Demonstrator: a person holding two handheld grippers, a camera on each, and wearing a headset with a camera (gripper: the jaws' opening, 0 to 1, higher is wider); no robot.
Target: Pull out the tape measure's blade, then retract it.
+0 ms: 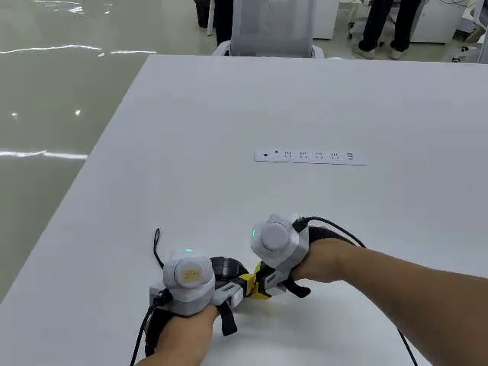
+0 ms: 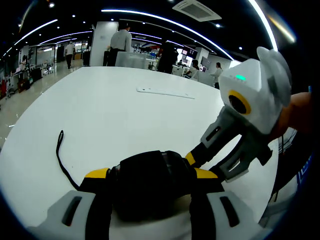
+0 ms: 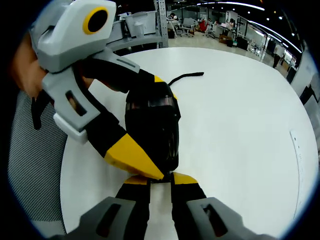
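White table (image 1: 305, 114) carried the tape measure (image 1: 223, 267) by its near edge in the head view, between left gripper (image 1: 233, 280) and right gripper (image 1: 261, 284). Left gripper view: jaws clamped around the case (image 2: 150, 187). Right gripper view, unlike the head view, showed jaws pressed together at the case's mouth, apparently pinching the blade tip (image 3: 161, 178); a straight, slow pull seemed best

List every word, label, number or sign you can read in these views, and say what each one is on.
No text is legible in any view.
On the power strip: small marks beside the sockets, too small to read.
On the tape measure: no readable label, brand or number on its black case.
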